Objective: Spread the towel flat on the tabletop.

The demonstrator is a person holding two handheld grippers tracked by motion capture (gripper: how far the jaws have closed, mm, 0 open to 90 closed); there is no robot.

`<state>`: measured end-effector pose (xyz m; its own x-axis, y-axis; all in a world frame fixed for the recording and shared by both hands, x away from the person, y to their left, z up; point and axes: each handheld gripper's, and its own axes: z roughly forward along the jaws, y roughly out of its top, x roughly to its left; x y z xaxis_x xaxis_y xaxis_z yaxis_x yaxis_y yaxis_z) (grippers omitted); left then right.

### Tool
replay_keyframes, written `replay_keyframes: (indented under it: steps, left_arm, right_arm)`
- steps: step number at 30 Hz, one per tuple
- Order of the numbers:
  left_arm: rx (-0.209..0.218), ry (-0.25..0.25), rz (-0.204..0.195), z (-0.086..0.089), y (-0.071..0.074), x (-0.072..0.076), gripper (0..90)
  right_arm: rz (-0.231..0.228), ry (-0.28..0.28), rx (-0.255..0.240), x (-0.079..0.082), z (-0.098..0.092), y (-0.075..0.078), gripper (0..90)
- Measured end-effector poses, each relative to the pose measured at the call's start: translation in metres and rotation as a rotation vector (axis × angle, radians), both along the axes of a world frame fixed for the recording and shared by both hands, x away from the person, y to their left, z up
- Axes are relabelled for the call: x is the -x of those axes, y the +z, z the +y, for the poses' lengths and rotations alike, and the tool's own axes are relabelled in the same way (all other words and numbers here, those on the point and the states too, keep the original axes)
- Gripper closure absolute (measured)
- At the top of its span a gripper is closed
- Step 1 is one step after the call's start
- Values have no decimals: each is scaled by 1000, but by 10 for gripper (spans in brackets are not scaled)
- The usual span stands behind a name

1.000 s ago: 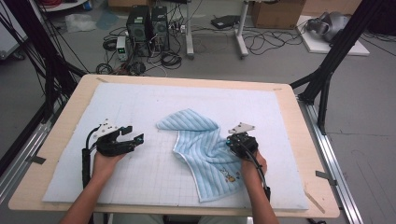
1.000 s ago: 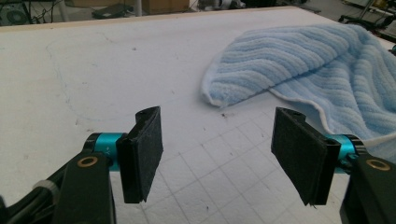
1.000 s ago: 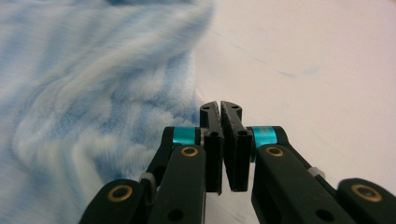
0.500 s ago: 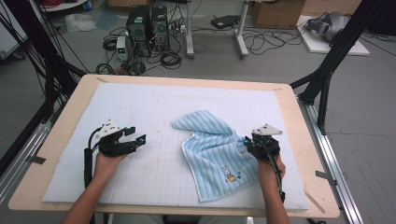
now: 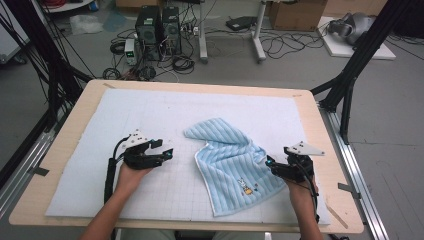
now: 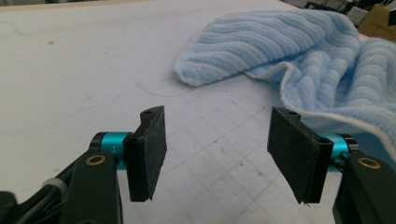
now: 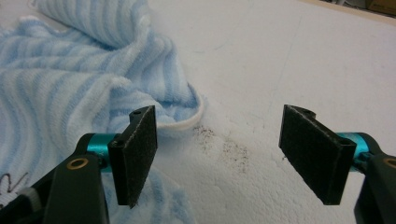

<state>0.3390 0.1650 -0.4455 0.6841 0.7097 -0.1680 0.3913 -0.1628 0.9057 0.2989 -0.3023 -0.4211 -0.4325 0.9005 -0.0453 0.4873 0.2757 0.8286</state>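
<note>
A light blue striped towel (image 5: 230, 162) lies rumpled on the white mat (image 5: 150, 110), with a small embroidered figure near its front edge. My left gripper (image 5: 167, 153) sits left of it, pointing at its folded left corner (image 6: 210, 70), jaws open and apart from the cloth. At the towel's right corner, my right gripper (image 5: 270, 164) has just been opening its jaws. In the right gripper view the towel (image 7: 70, 93) lies beside the left pad (image 7: 135, 154), and bare mat shows between the jaws of the right gripper (image 7: 224, 154).
The mat covers a wooden table (image 5: 320, 125) with a bare rim. Dark specks (image 7: 224, 144) mark the mat by the towel corner. Black frame legs (image 5: 350, 75) stand at the right; computers (image 5: 157, 25) and cables (image 5: 280, 42) sit on the floor beyond.
My right gripper pulled the towel's right corner to the right, spreading the cloth, then opened and let go. My left gripper moved slightly right toward the towel.
</note>
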Motion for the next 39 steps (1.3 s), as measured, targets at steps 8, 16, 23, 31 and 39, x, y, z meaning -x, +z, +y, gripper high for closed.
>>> replay_keyframes:
  steps: [8, 16, 23, 31, 39]
  left_arm:
    - [-14, -18, 25, -43, 12, -17, 391]
    - [-48, -77, 48, -82, 13, -29, 394]
    - [-132, -147, 73, -102, 5, -28, 519]
    - [-247, -175, 122, -98, 2, -26, 874]
    - [-232, -80, 127, -42, 10, -20, 874]
  right_arm:
    - [16, 4, -6, -2, 2, -6, 271]
    - [19, 8, -22, 0, 5, -6, 272]
    - [17, 6, -30, 0, 3, -7, 272]
    - [21, 5, -36, 1, 3, -8, 273]
    - [27, 5, -48, 2, 4, -9, 274]
